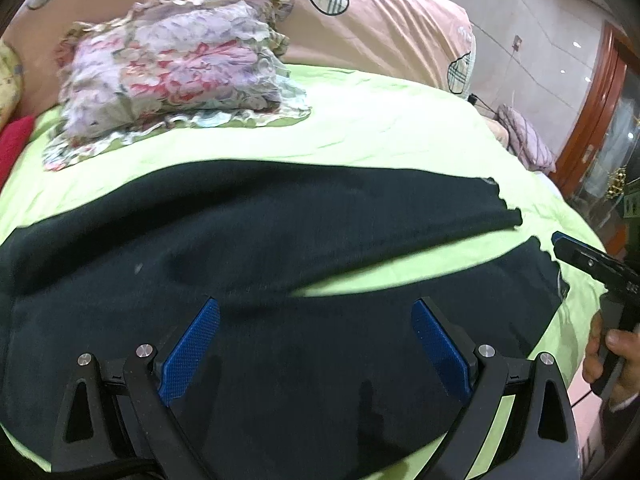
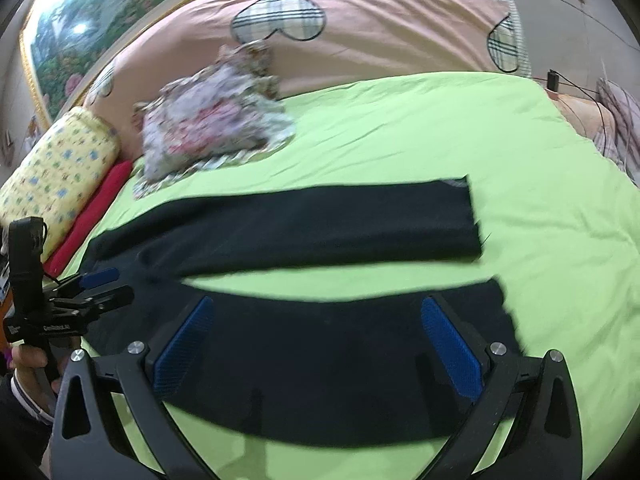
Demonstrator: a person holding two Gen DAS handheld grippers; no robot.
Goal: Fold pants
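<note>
Two claws, left claw (image 1: 316, 344) and right claw (image 2: 316, 344), spread wide; one black pants (image 1: 240, 232), two legs.

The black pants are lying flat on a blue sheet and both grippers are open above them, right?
Almost. The sheet is light green, not blue, as the right wrist view shows. The black pants do lie flat, with the left gripper and right gripper open above them.

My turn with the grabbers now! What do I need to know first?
Left gripper: open, holding nothing, above the near leg.
Right gripper: open, holding nothing, above the near leg, closer to the cuffs.
Black pants: spread flat on the green sheet, legs apart in a V, cuffs to the right.
Done: no fold yet.
Left: bring one leg over the other, then fold them shorter.
</note>
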